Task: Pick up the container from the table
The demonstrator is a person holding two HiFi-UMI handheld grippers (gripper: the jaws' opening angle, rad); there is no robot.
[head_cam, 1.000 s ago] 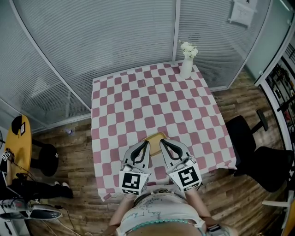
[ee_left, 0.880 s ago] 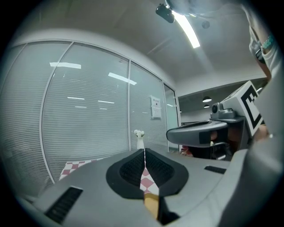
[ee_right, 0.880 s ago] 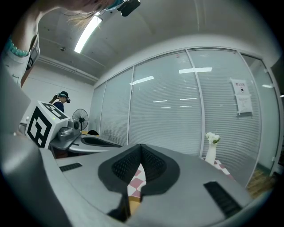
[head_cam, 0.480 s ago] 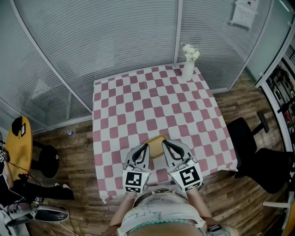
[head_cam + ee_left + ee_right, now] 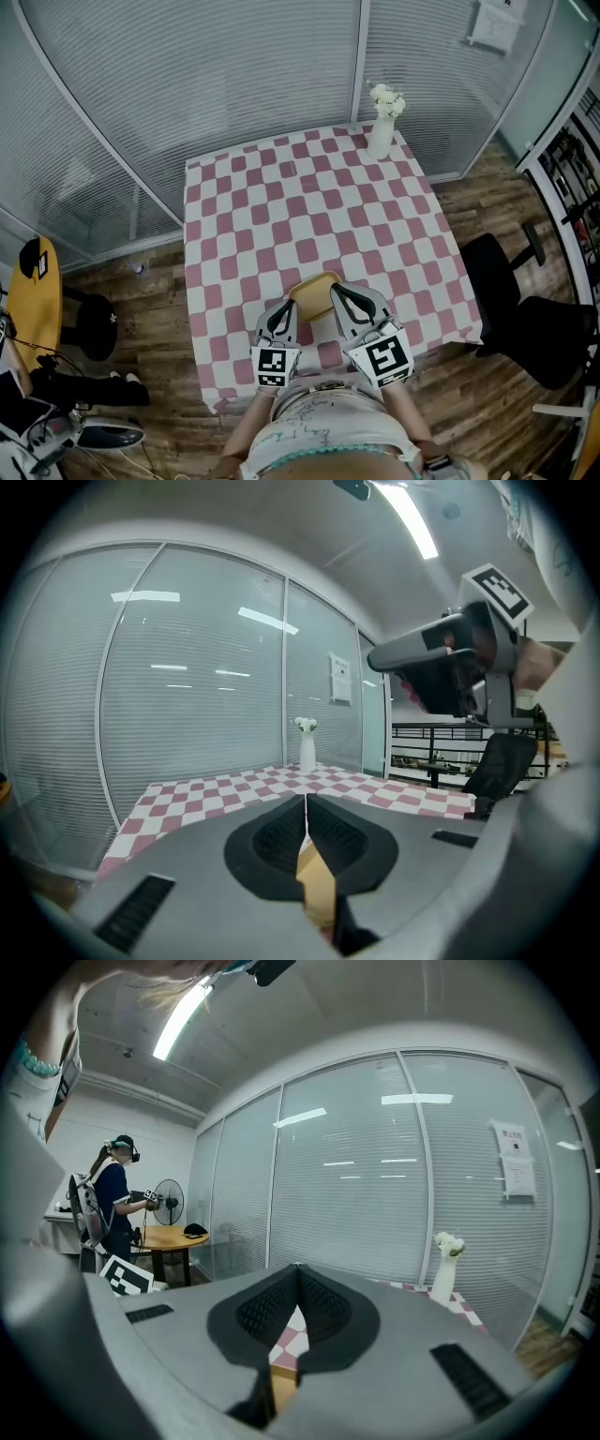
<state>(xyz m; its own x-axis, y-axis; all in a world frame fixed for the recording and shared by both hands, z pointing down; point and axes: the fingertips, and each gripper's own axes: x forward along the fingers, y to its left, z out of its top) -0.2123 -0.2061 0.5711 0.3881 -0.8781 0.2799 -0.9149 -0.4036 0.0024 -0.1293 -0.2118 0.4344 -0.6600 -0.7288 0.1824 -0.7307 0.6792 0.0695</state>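
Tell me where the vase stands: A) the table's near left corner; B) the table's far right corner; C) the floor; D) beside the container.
B: the vase stands at the table's far right corner, well apart from the container.

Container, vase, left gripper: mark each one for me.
container (image 5: 312, 291), head view, its yellow top.
vase (image 5: 379, 141), head view, its white body.
left gripper (image 5: 306, 801), left gripper view, where the shut tips meet.
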